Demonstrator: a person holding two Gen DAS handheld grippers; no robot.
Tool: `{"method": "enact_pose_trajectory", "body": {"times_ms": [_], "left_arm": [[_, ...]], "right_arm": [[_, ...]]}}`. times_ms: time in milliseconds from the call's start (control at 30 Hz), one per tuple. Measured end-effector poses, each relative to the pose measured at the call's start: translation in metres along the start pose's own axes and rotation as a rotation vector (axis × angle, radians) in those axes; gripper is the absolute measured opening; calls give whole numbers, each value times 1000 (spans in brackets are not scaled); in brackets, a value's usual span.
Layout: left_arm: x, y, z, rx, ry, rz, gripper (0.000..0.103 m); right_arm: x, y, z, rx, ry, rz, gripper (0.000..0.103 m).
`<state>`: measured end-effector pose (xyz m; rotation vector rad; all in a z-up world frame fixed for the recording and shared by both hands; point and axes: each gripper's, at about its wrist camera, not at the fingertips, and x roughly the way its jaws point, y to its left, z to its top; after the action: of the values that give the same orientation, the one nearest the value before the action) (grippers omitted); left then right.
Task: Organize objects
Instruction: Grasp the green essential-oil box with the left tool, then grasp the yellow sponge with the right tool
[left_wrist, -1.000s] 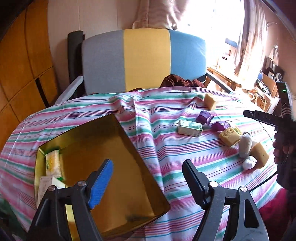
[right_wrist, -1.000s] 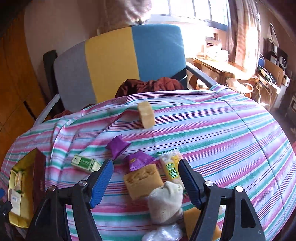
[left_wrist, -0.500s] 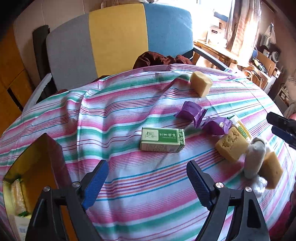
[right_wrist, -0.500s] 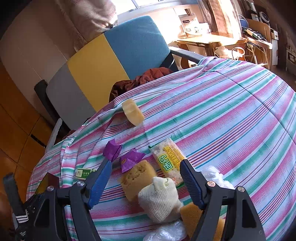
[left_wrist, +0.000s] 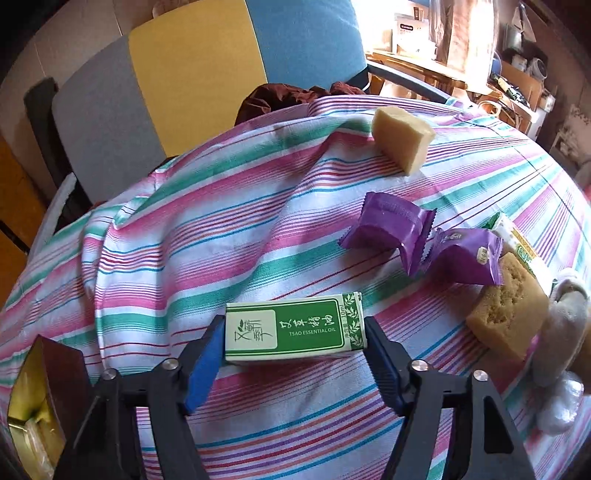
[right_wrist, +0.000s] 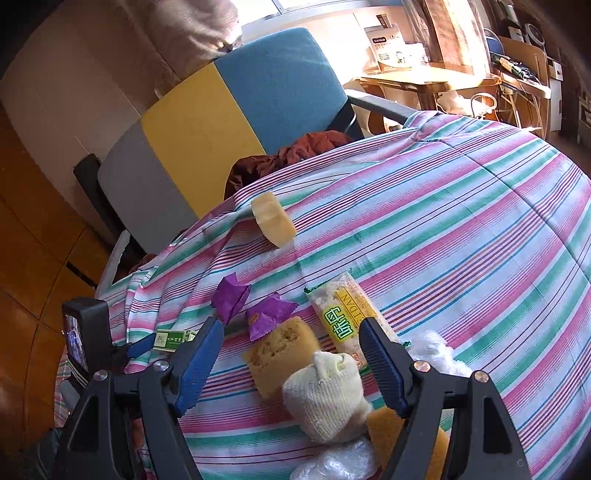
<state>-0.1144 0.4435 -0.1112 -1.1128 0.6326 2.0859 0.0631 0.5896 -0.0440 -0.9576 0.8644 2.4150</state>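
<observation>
tablecloth (left_wrist: 221, 236): pink-green-blue stripes | box (left_wrist: 295, 334): green-white | wrappers (left_wrist: 391, 225): purple | chair (right_wrist: 236, 110): grey-yellow-blue

Striped tablecloth (left_wrist: 229, 229) under scattered snacks

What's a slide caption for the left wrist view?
Left gripper closing around the green essential-oil box on the striped tablecloth.

striped cloth (left_wrist: 221, 236) woven, matt | green box (left_wrist: 295, 332) smooth card | purple wrappers (left_wrist: 391, 225) glossy foil
</observation>
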Motion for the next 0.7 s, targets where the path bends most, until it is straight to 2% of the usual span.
{"method": "enact_pose_trajectory", "body": {"times_ms": [200, 400, 500, 700], "left_arm": [[-20, 2, -16, -31, -42, -42, 72], [-59, 6, -42, -62, -78, -79, 72], [-76, 11, -53, -85, -96, -109, 72], [-100, 24, -67, -148, -126, -145, 72]], "right_arm": [[7, 3, -3, -27, 26, -24, 77], [23, 17, 2, -62, 101, -12, 77], [39, 34, 19, -128, 127, -15, 77], [90, 56, 74, -217, 118, -93, 77]]}}
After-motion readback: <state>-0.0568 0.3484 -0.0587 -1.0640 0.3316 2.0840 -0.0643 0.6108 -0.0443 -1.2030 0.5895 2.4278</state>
